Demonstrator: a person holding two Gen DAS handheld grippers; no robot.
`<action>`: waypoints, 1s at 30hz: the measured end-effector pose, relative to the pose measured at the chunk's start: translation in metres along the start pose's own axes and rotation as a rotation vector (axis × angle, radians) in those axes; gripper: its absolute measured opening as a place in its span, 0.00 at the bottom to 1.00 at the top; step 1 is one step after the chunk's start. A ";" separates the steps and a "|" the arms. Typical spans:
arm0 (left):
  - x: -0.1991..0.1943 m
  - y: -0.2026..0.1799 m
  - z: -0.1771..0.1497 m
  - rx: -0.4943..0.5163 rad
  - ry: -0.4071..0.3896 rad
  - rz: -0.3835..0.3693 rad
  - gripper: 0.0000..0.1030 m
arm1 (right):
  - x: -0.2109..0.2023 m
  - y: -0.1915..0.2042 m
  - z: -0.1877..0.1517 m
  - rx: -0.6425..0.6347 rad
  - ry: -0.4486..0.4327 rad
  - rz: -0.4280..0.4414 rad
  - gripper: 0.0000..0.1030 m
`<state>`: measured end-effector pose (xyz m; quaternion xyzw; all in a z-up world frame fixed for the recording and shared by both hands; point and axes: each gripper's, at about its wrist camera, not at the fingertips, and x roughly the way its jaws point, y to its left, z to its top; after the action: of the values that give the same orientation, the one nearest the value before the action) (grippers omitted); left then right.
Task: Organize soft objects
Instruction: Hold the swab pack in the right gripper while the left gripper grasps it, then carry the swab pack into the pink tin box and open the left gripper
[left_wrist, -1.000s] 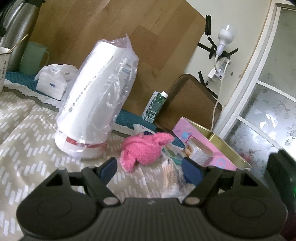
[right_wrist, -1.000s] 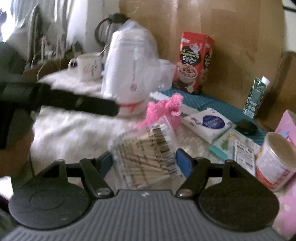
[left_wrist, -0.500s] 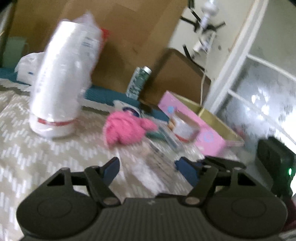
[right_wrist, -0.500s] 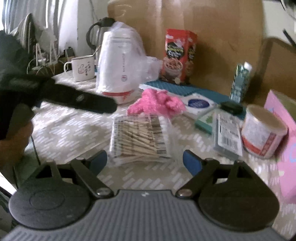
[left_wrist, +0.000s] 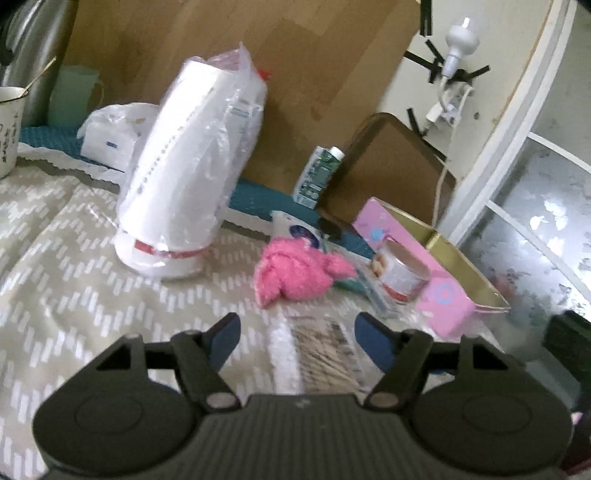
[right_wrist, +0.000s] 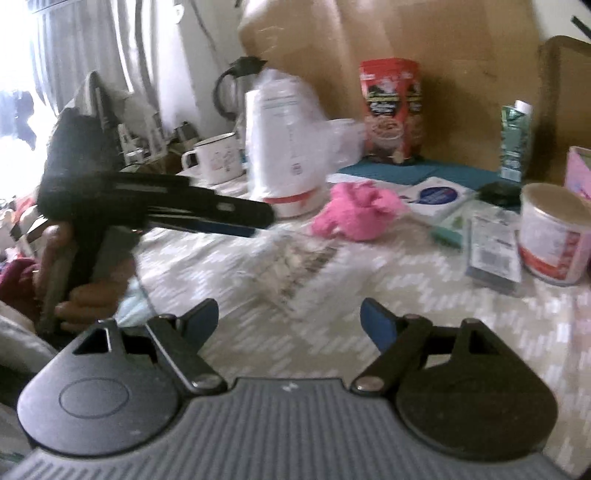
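A pink fluffy cloth (left_wrist: 295, 275) lies bunched on the patterned tablecloth; it also shows in the right wrist view (right_wrist: 356, 212). A clear bag of wooden sticks (left_wrist: 319, 354) lies in front of it, between my left gripper's open fingers, and shows blurred in the right wrist view (right_wrist: 291, 264). My left gripper (left_wrist: 297, 341) is open and empty just above the bag. My right gripper (right_wrist: 288, 319) is open and empty, drawn back from the bag. The left gripper also shows from the side in the right wrist view (right_wrist: 255, 221).
A plastic-wrapped white kettle (left_wrist: 184, 184) stands left of the cloth. A tin can (left_wrist: 402, 273), a pink box (left_wrist: 424, 273), a tissue pack (right_wrist: 437, 194), a green carton (right_wrist: 515, 140), a red snack box (right_wrist: 391, 107) and a mug (right_wrist: 216, 158) stand around.
My right gripper has let go of the bag of sticks and pulled back from it. The bag now lies on the cloth, and my left gripper has swung over it.
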<state>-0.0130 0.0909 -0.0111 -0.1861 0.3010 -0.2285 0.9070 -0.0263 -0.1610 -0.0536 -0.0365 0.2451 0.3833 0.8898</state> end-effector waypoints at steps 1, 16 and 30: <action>0.000 -0.002 -0.001 0.006 0.007 -0.008 0.68 | 0.003 0.001 0.000 -0.012 0.005 -0.008 0.83; 0.038 -0.048 0.006 0.122 0.064 -0.043 0.44 | 0.007 0.005 -0.002 -0.077 -0.062 -0.162 0.42; 0.165 -0.224 0.061 0.400 0.089 -0.284 0.45 | -0.109 -0.072 -0.002 -0.024 -0.306 -0.623 0.41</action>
<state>0.0752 -0.1683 0.0647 -0.0331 0.2601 -0.4168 0.8704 -0.0407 -0.2843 -0.0139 -0.0622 0.0813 0.0974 0.9900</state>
